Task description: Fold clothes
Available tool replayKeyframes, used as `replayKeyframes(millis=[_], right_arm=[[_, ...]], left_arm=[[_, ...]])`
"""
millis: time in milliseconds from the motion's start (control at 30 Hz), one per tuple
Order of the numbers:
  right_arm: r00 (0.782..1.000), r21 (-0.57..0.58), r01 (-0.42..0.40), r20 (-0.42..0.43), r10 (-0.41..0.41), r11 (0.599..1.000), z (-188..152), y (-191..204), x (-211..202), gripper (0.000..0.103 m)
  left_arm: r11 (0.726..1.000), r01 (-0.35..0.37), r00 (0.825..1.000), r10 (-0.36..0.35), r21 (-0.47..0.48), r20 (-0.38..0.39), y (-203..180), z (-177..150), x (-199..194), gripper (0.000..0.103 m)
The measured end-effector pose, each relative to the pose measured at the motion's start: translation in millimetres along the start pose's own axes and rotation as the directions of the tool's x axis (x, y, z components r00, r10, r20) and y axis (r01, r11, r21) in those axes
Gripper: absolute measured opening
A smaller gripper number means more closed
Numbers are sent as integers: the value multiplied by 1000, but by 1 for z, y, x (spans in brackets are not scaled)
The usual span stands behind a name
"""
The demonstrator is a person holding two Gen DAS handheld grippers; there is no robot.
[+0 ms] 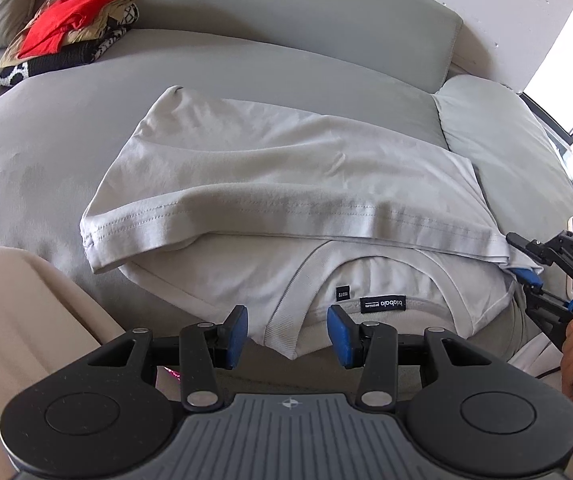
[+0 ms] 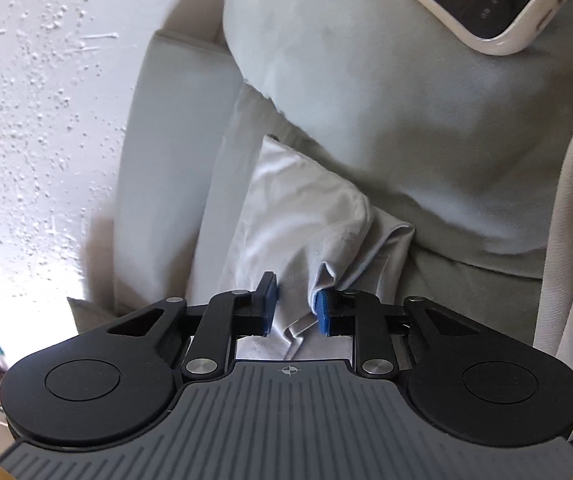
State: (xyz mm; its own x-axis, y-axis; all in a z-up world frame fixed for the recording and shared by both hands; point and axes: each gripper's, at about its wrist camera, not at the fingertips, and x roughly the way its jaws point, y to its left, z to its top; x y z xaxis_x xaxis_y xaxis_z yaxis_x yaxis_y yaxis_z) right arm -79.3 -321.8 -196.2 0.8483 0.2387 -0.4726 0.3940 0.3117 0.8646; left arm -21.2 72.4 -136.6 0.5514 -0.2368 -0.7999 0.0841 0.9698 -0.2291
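Note:
A light grey T-shirt (image 1: 270,168) lies on the grey sofa seat (image 1: 46,152), its lower half folded up over the top, hem toward me. Its collar with a black label (image 1: 382,304) sits nearest me. My left gripper (image 1: 286,330) is open, its blue pads either side of the collar rim, holding nothing. My right gripper (image 1: 524,258) is at the shirt's right corner; in the right wrist view the gripper (image 2: 296,306) has its jaws apart with the shirt's folded edge (image 2: 326,276) between them, touching the right pad.
A pile of folded clothes (image 1: 70,36), red on top, sits at the sofa's far left. A back cushion (image 1: 286,28) and a pillow (image 1: 498,136) bound the seat. A phone (image 2: 498,0) is mounted above the right gripper. A beige trouser leg (image 1: 18,320) is near left.

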Motion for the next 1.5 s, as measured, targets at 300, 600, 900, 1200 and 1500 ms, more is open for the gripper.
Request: replayKeyframes(millis=[300,600,900,1200,1500], right_arm=[[994,55,21,-109,-15,998,3,37,-29,4],[986,200,111,-143,-84,973,21,34,-25,4],[983,136,114,-160,-91,984,18,34,-12,5],[980,114,110,-176,-89,987,17,29,-4,6],[978,84,137,-172,-121,987,16,24,1,6]], left_arm=[[999,2,1000,-2,-35,0,14,1,-6,42],[990,-27,1000,29,-140,11,41,8,-12,44],[933,-96,993,112,-348,26,89,23,-16,45],[865,-84,995,96,-495,0,126,26,-1,35],[885,-21,999,38,-466,28,119,23,8,18]])
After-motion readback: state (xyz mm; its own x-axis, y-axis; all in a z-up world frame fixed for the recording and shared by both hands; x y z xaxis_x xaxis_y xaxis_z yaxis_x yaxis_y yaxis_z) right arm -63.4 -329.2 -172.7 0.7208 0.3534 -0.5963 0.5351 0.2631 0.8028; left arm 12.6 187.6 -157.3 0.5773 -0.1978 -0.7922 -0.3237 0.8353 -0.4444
